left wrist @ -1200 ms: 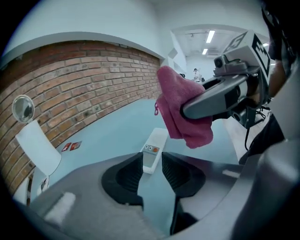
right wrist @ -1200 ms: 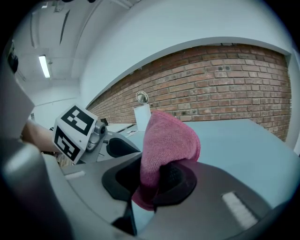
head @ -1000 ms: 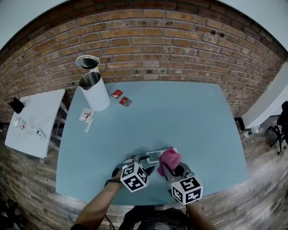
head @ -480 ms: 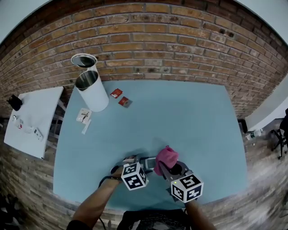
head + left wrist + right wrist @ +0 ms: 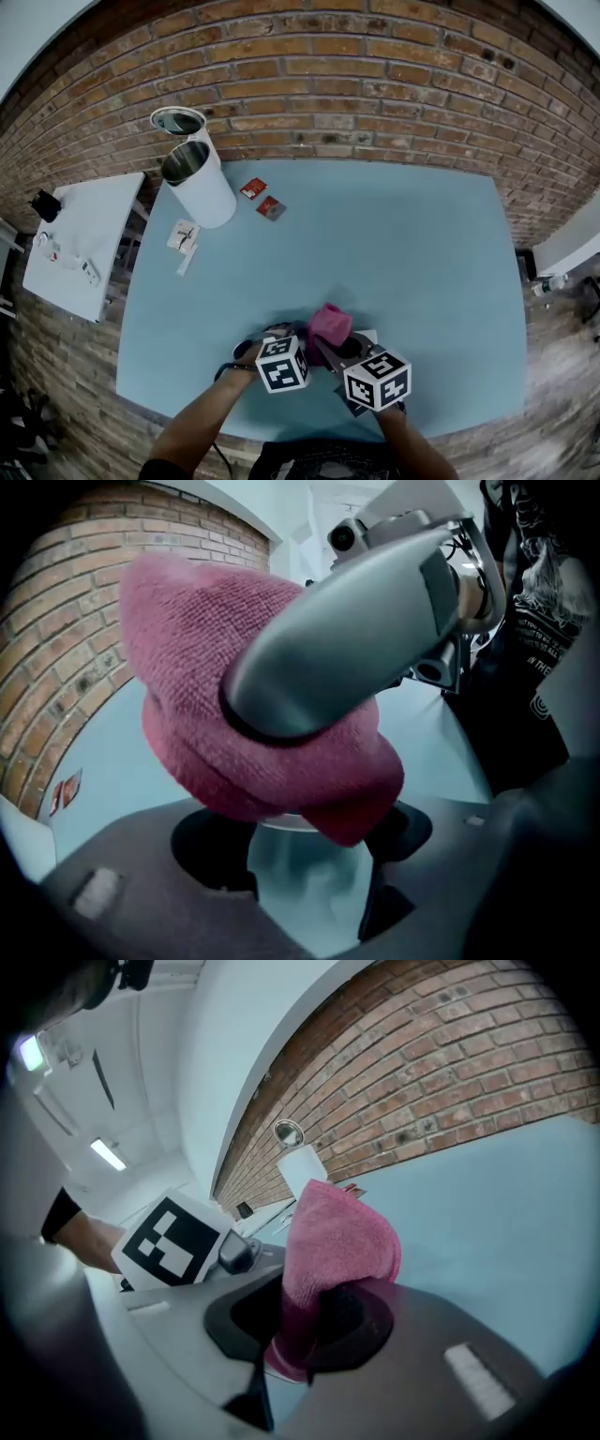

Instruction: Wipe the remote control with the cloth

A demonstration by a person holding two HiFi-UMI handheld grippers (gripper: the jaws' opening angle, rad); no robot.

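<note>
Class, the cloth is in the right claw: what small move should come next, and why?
Probably lower the cloth onto the remote and draw it along its length. The right claw is shut on the cloth, which hangs over the remote, whose pale end shows beside it.
</note>
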